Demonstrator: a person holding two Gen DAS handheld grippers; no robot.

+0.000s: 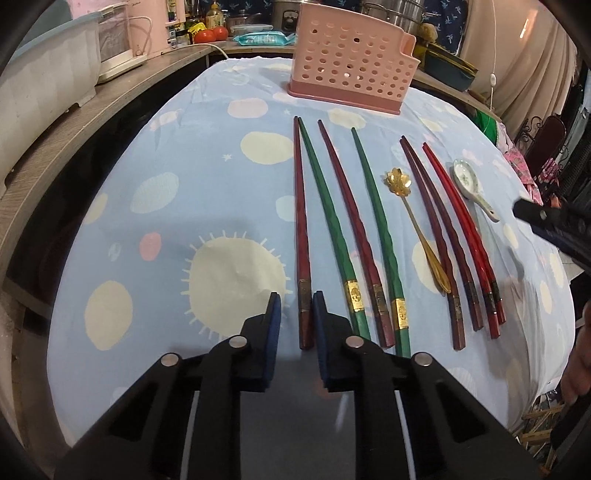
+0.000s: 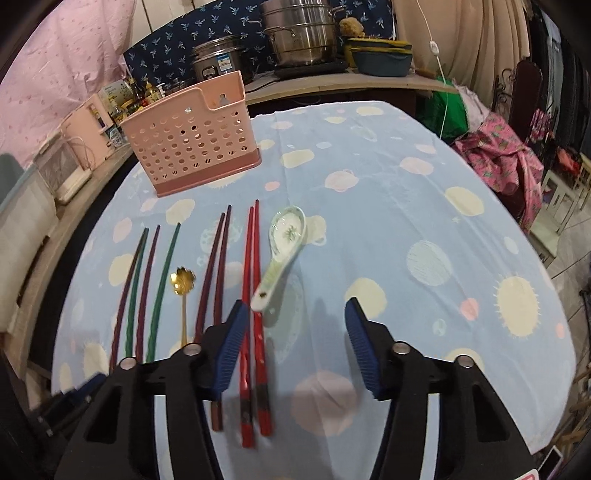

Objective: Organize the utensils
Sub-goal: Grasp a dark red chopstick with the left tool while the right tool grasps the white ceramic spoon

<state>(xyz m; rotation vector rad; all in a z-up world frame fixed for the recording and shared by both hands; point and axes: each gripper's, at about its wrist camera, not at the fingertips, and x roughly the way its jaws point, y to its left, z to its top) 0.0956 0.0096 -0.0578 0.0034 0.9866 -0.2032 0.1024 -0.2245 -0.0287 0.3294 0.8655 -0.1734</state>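
Several chopsticks lie side by side on the blue tablecloth point(image 1: 207, 122): dark red point(image 1: 301, 229), green point(image 1: 328, 229), maroon point(image 1: 436, 236) and bright red point(image 1: 461, 236). A gold flower spoon point(image 1: 417, 225) and a white ceramic spoon point(image 1: 472, 188) lie among them. A pink perforated utensil holder point(image 1: 351, 59) stands at the far edge. My left gripper point(image 1: 295, 306) is open, its jaws either side of the leftmost dark red chopstick's handle. My right gripper point(image 2: 291, 314) is open wide above the bright red pair point(image 2: 253, 314) and the ceramic spoon point(image 2: 284, 243). The holder point(image 2: 192, 140) stands upper left there.
A wooden counter point(image 1: 74, 122) with appliances and bins runs along the left. Steel pots point(image 2: 299, 33) and a cooker sit on the shelf behind the table. Pink cloth point(image 2: 509, 162) lies off the right edge. The right gripper's tip shows in the left wrist view point(image 1: 546, 221).
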